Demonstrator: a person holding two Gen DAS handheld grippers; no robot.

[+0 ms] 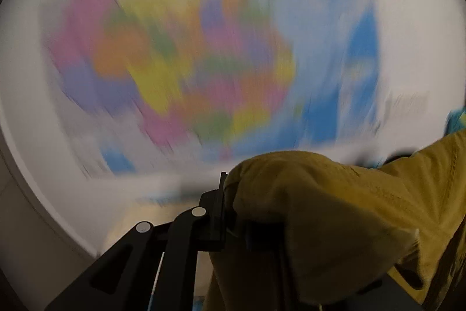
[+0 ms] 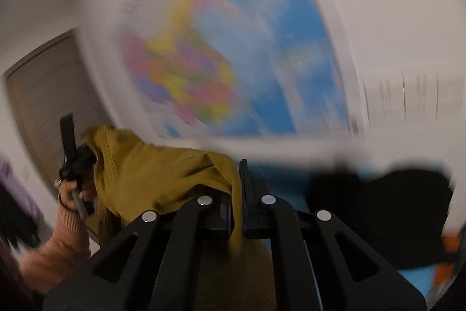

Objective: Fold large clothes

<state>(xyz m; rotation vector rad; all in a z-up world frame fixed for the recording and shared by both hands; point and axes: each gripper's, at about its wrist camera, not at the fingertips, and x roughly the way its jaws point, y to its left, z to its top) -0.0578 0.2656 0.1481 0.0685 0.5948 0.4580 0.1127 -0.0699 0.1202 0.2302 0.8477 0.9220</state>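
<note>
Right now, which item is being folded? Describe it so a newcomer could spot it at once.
Start at the big blurred map on the wall. Below it hangs the garment, stretched between the left hand-held gripper and the right hand-held gripper. It is the only mustard-yellow cloth, unlike the black shape beside it.

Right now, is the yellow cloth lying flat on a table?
No. The yellow cloth hangs bunched in the air, pinched in the right gripper and held at its other end by the left gripper.
</note>
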